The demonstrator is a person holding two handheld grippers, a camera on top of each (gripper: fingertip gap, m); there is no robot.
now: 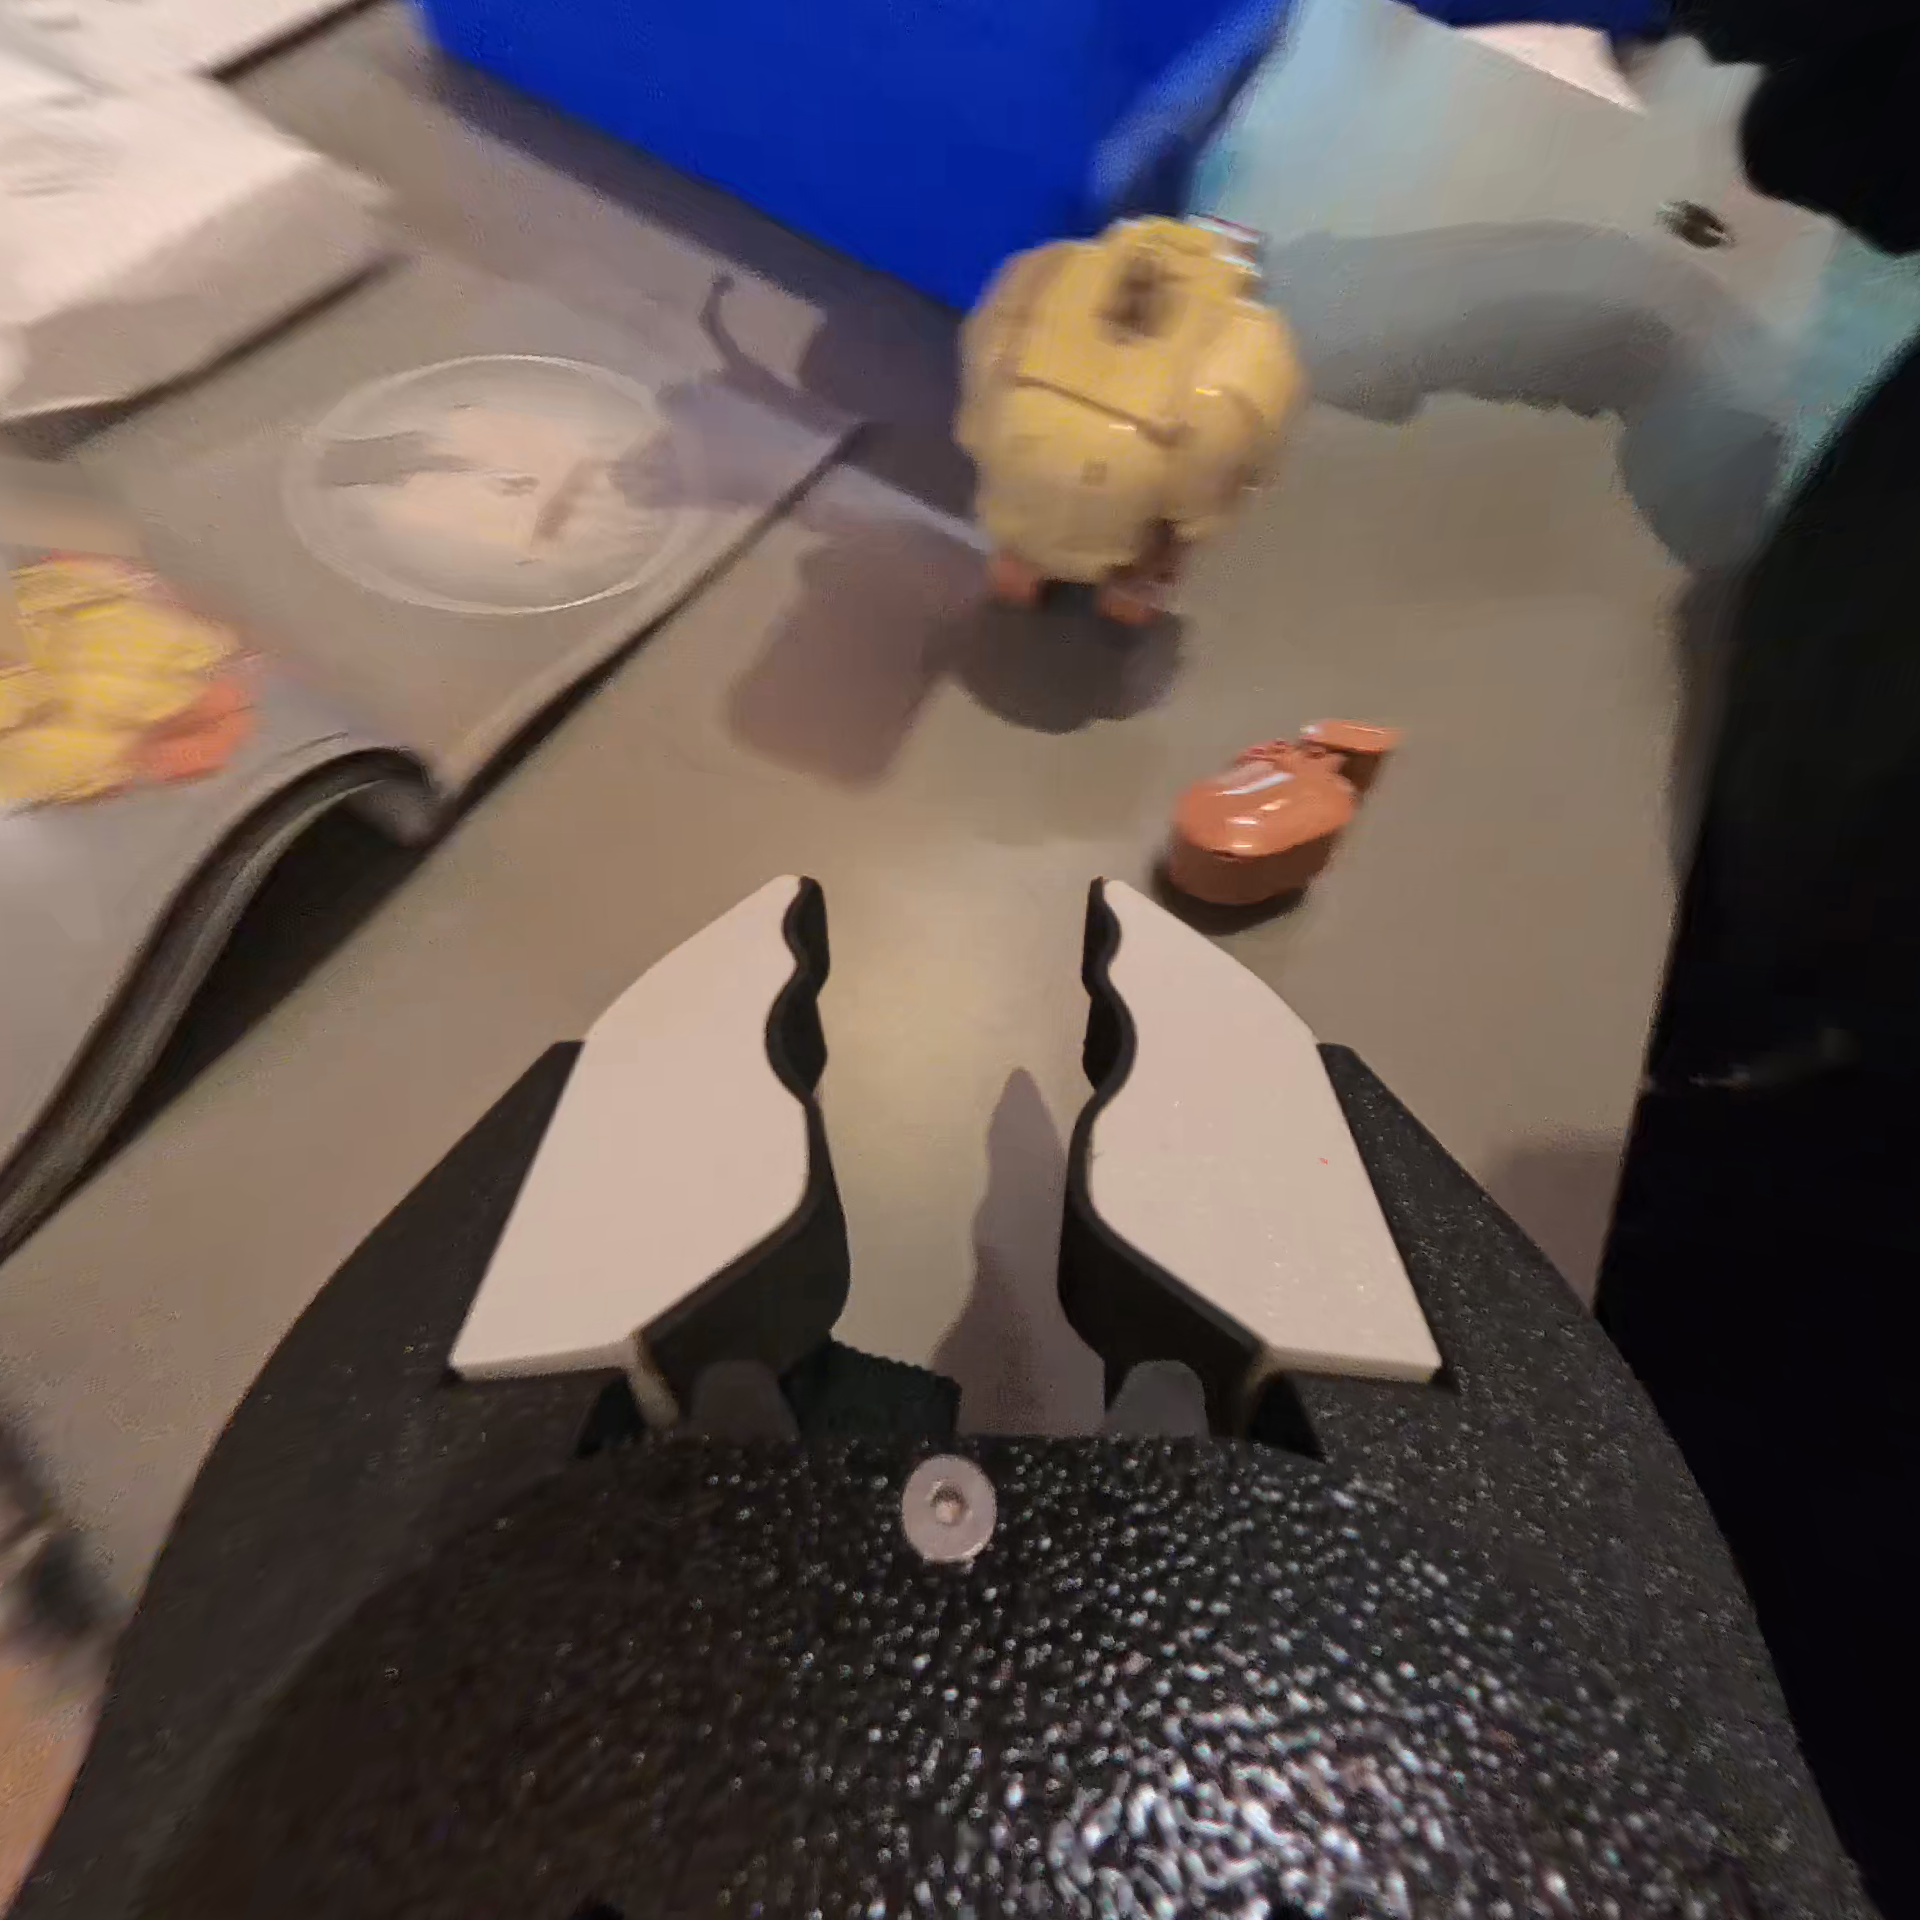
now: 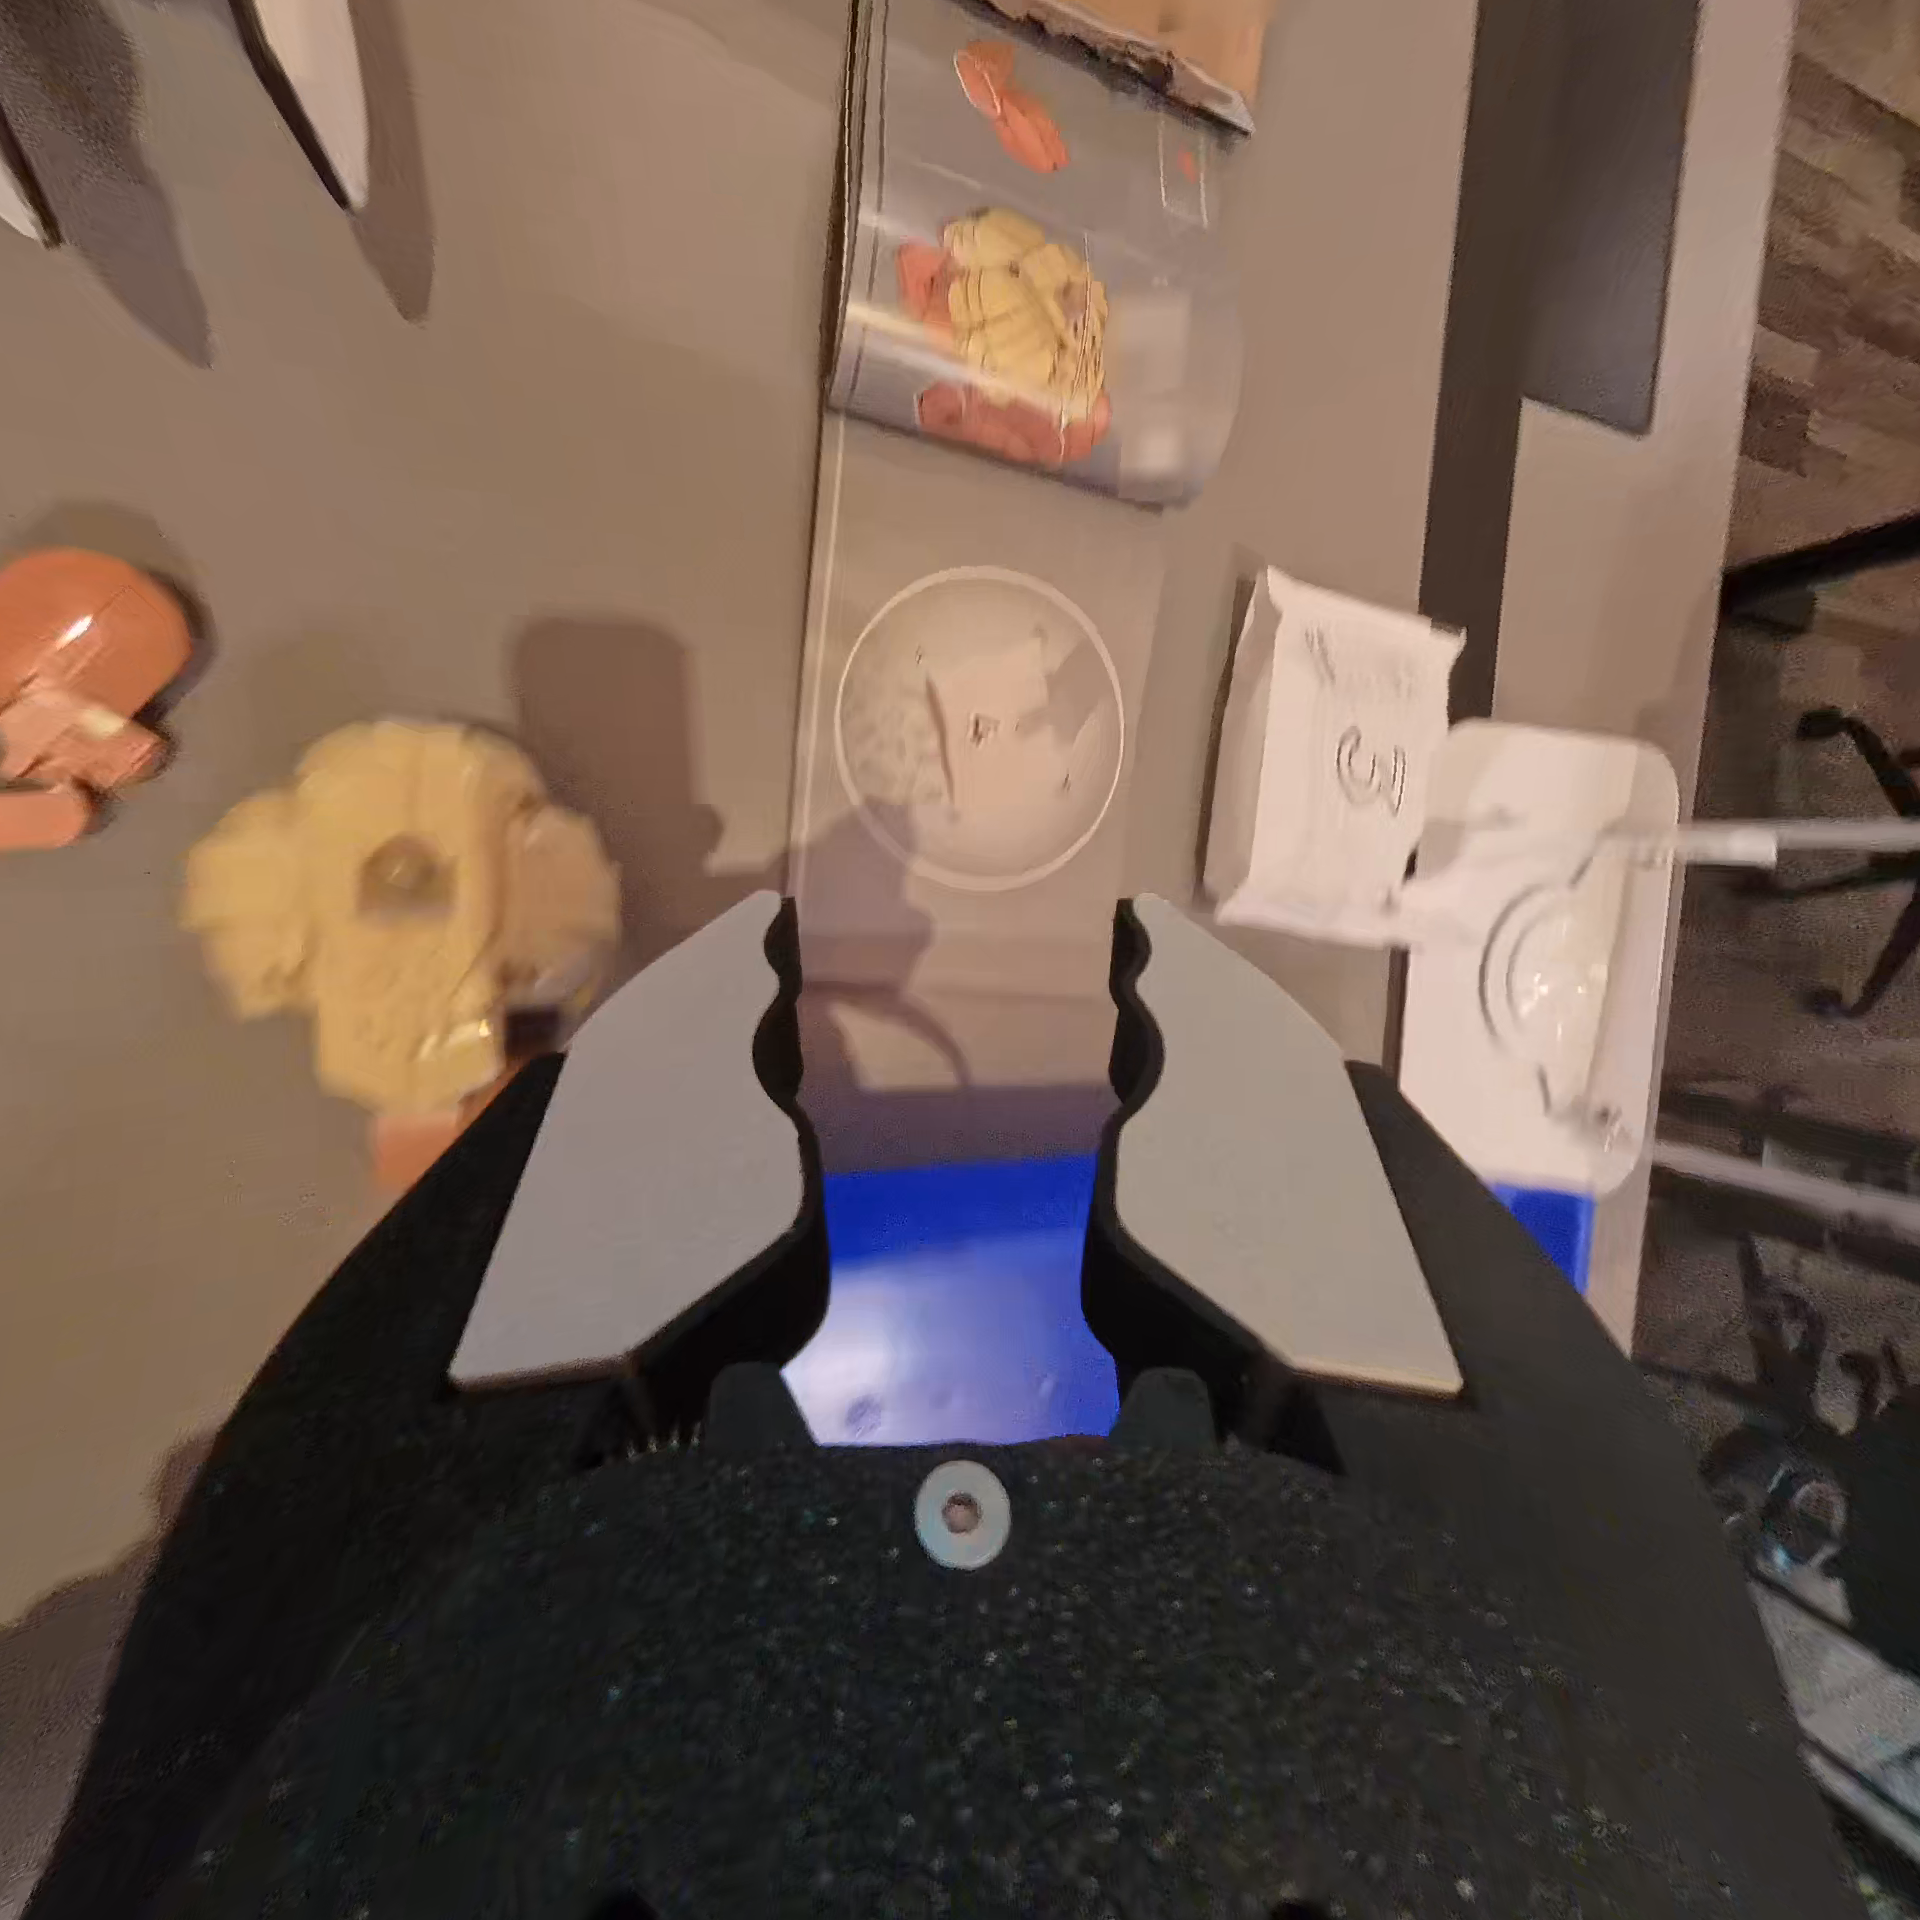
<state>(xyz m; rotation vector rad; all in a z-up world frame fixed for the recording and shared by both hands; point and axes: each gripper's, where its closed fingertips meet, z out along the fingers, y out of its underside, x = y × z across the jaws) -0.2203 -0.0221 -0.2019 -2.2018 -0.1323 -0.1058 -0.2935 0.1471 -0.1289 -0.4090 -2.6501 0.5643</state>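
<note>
The left claw hovers low over the grey tabletop, its fingers apart with nothing between them. A small glossy brown brick-built piece lies just beyond its right fingertip, ahead and to the right, long axis slanting away rightward. Farther ahead stands a cream brick-built figure. The right claw, also spread and empty, hangs above an open grey booklet, the cream figure off to its left.

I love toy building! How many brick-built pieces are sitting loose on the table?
2: a cream-yellow body stands near the blue bin; a small brown piece lies beside the left gripper's open jaws. Others may be hidden.
</note>
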